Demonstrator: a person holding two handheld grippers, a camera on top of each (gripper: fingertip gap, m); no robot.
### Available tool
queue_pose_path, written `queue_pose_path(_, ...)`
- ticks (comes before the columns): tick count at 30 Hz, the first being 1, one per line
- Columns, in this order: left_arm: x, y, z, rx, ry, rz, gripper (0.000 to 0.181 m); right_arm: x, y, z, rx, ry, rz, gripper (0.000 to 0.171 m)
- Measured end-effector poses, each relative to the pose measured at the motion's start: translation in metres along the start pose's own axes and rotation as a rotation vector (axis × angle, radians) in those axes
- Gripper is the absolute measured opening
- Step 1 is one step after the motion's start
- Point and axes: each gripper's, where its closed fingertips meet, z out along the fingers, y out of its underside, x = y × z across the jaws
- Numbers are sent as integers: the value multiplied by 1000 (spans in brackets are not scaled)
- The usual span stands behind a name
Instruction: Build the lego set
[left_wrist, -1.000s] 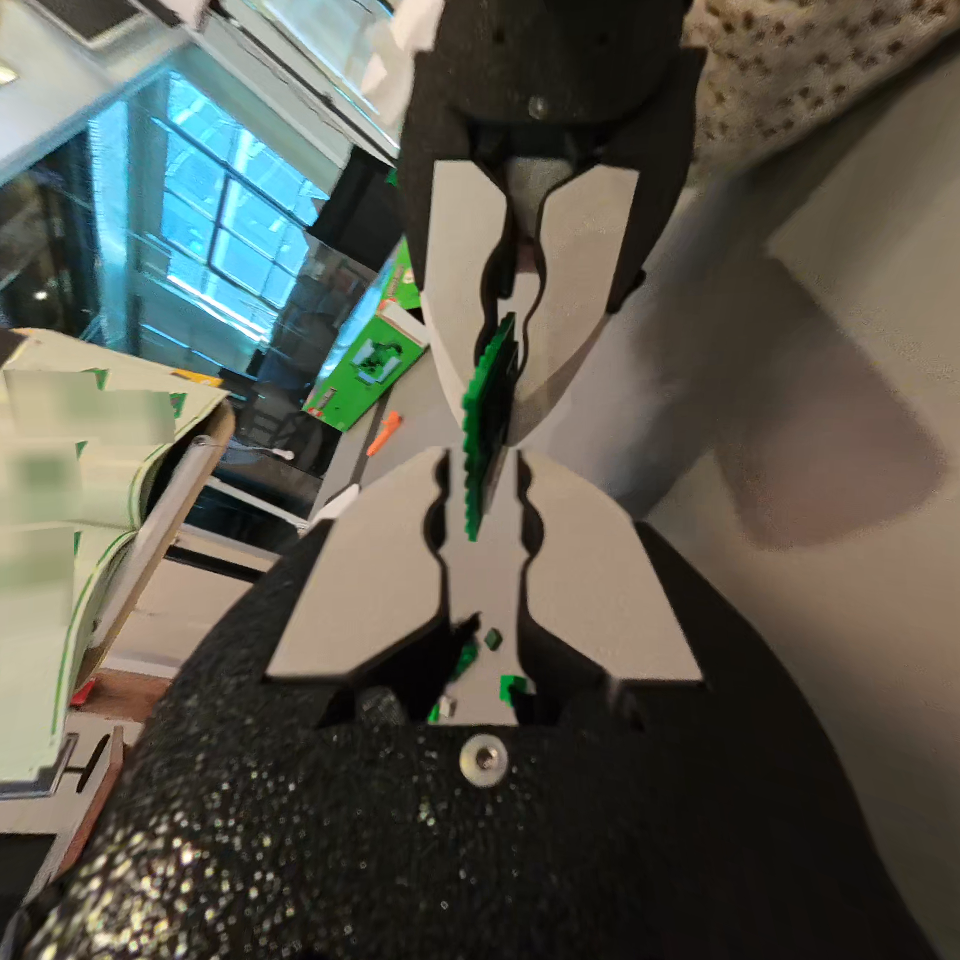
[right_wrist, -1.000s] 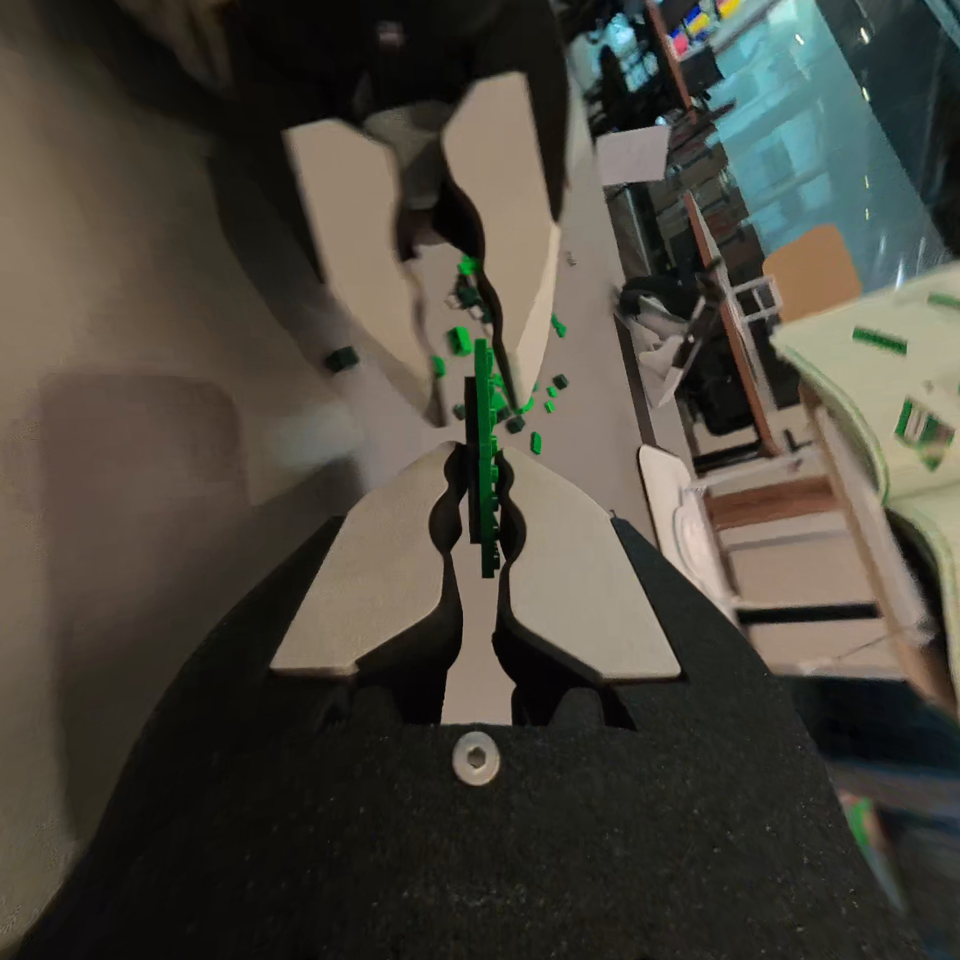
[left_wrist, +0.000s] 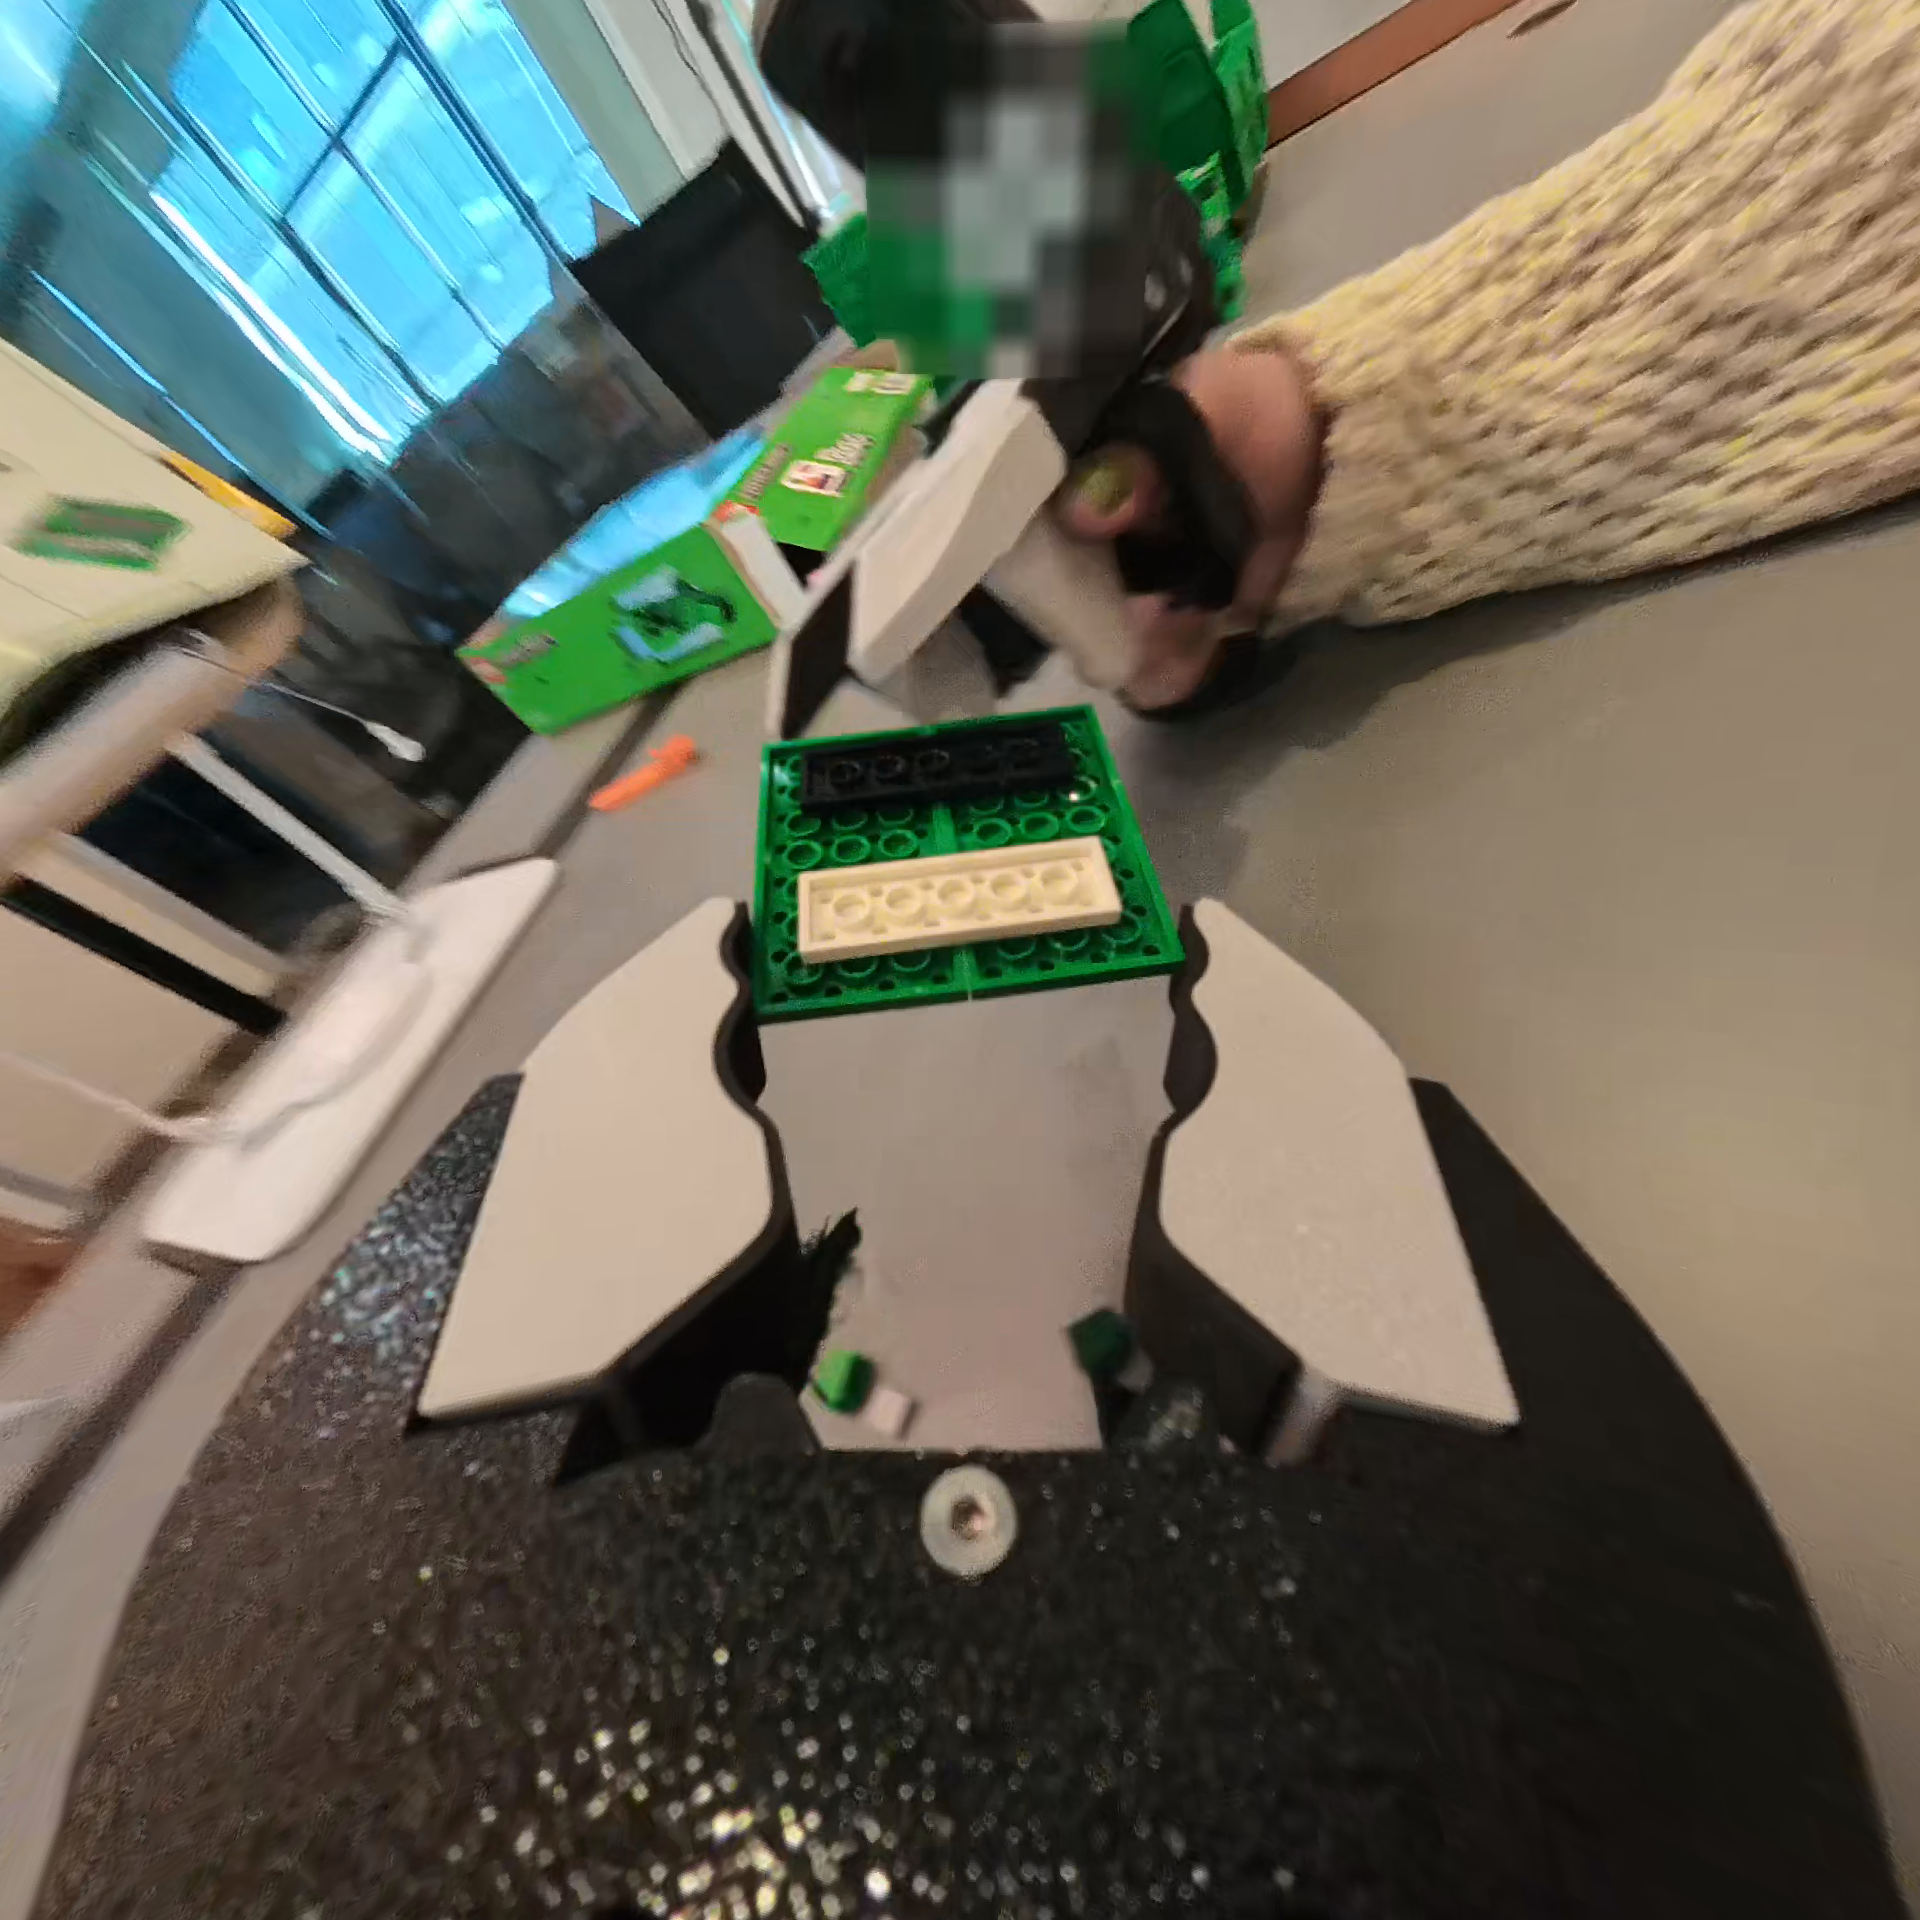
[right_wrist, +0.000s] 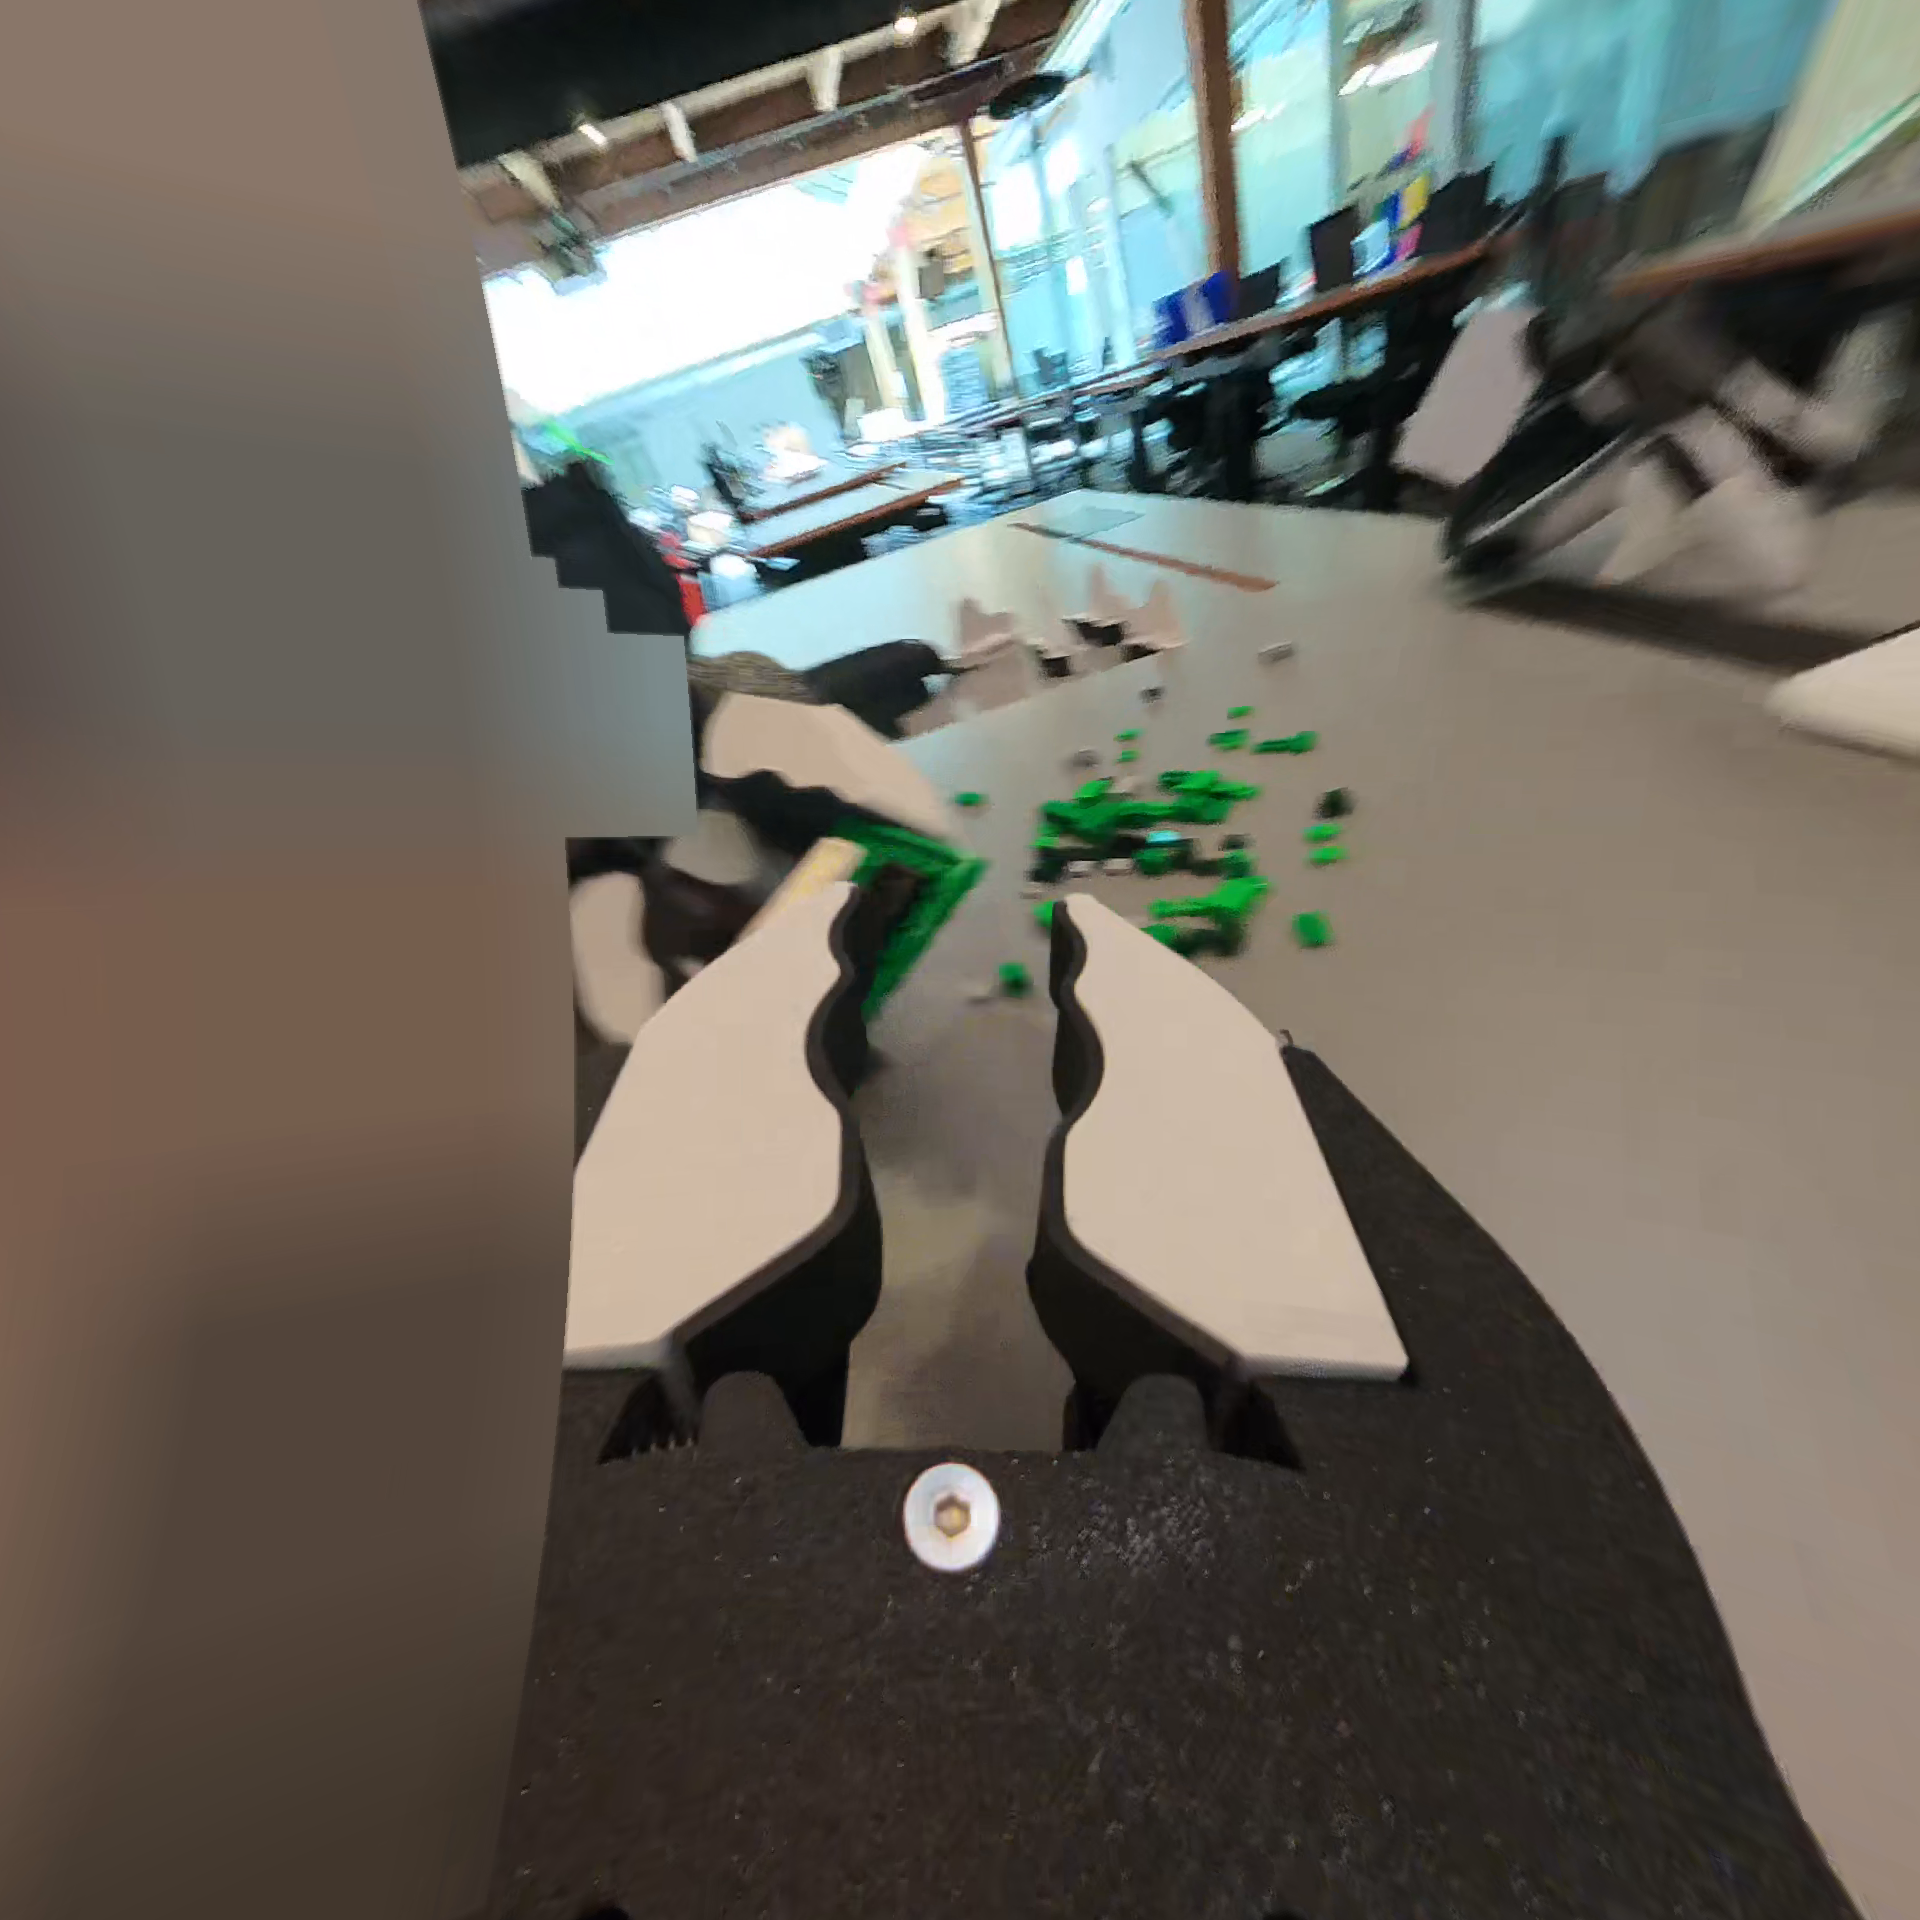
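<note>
Your left gripper is spread wide and holds nothing. The green plate assembly lies flat on the grey worktop, underside up, just ahead of its fingertips, with a black plate and a white plate attached. Your right gripper is parted and empty. Loose green bricks lie scattered beyond it.

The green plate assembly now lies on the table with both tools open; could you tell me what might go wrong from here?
1. The green plate assembly lies underside up, unheld, so a nudge from the open left tool could slide it.
2. Loose green pieces are scattered nearby; the open right tool might knock them about.
</note>
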Motion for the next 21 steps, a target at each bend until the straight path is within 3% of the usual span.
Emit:
queue_pose_path(1,8,0,1,-7,41,-44,76,12,0,-9,5,68,-93,30)
queue_pose_path(3,22,1,2,-39,102,-81,76,32,-10,-24,70,188,-208,29)
queue_pose_path(7,40,10,3,-119,175,-75,76,48,-25,-39,194,292,-208,27)
queue_pose_path(16,54,45,8,-363,326,-246,77,47,-18,-10,108,358,-487,19)
queue_pose_path(18,53,44,7,-355,333,-258,97,45,-15,-4,79,358,-562,17)
queue_pose_path(21,38,41,-1,-350,328,-196,82,44,-10,3,47,361,-643,15)
